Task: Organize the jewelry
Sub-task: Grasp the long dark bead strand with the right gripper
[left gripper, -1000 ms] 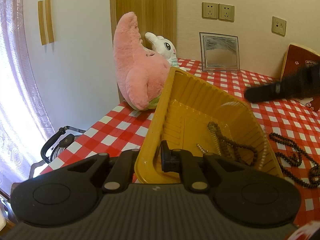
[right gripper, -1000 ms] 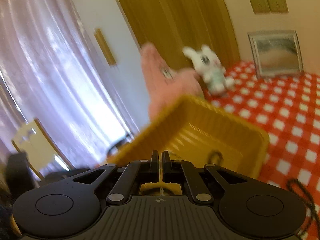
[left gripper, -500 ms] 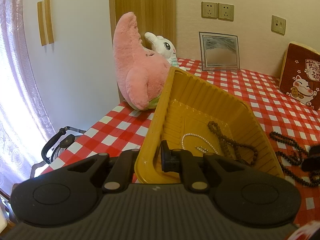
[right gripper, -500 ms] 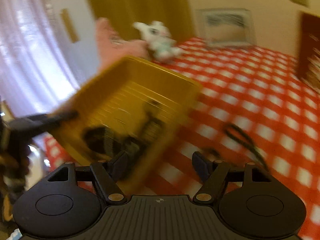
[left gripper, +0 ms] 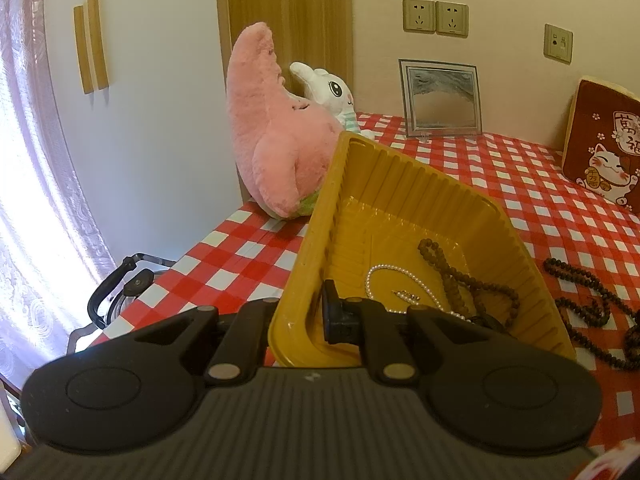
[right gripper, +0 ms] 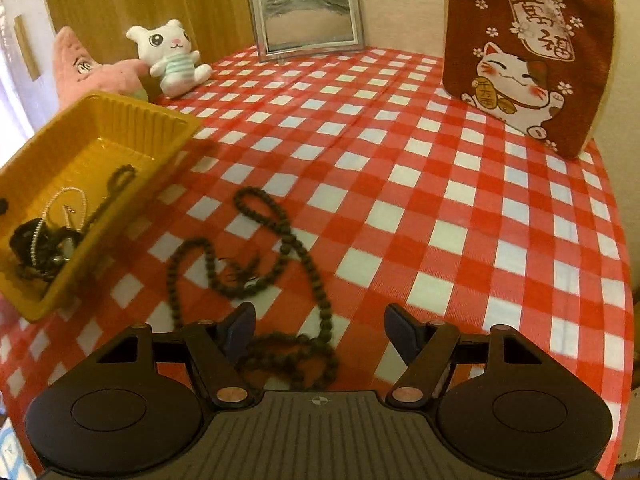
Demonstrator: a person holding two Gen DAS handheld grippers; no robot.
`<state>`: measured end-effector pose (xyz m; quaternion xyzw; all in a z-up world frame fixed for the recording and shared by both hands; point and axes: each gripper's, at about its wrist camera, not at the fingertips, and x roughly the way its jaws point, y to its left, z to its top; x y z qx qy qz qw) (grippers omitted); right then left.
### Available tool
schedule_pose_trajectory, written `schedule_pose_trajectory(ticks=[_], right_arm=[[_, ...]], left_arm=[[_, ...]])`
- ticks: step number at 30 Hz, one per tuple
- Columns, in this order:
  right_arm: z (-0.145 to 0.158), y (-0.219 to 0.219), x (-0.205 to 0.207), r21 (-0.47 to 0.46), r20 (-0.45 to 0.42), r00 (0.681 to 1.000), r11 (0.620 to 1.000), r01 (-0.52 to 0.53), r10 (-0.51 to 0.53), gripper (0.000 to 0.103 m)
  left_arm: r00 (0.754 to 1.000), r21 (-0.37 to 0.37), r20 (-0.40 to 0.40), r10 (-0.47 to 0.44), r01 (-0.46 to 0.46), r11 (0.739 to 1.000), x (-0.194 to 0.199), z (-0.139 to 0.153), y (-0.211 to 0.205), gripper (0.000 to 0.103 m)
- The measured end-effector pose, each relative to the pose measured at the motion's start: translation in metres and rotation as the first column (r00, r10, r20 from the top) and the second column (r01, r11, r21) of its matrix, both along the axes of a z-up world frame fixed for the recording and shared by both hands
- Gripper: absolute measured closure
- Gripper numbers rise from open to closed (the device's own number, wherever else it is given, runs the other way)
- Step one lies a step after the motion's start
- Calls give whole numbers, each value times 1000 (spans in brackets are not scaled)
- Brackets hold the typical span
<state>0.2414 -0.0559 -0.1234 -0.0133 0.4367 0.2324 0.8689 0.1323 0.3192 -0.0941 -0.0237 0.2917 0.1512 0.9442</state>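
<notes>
Swung away from yellow tray [right gripper: 100, 120] since earlier frame, right gripper [right gripper: 320, 334] now over loose dark bead strand [right gripper: 280, 236] on checked cloth [right gripper: 440, 200] — jaws spread wide, just opened, nothing pinched. Left gripper [left gripper: 300, 316] clamped on tray's near wall, tray tilted. Inside tray — pearl necklace [left gripper: 394, 276], brown beads [left gripper: 456, 280], small silver piece [left gripper: 406, 295].

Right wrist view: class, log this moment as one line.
left claw shut on yellow plastic tray | right claw open over dark beaded necklace

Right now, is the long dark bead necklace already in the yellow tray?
No, the long bead necklace lies on the checked cloth beside the yellow tray, in front of the open right tool.
</notes>
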Motion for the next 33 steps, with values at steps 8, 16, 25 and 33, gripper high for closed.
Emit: schedule_pose_trajectory(ticks=[8, 16, 25, 33], right_arm=[[-9, 18, 20, -2, 7, 999, 999, -44, 44, 32], [-15, 57, 49, -39, 52, 995, 996, -83, 85, 54], [-25, 72, 50, -134, 73, 980, 976, -174, 185, 96], [-7, 58, 39, -55, 77, 986, 988, -142, 146, 96]], left_arm=[[1000, 2, -3, 7, -7, 1000, 0, 1, 0, 93], [1000, 1, -6, 10, -10, 1000, -1, 0, 0, 93], [1000, -1, -8, 13, -13, 1000, 0, 0, 0, 93], [1000, 3, -10, 10, -10, 1000, 0, -1, 0, 92]])
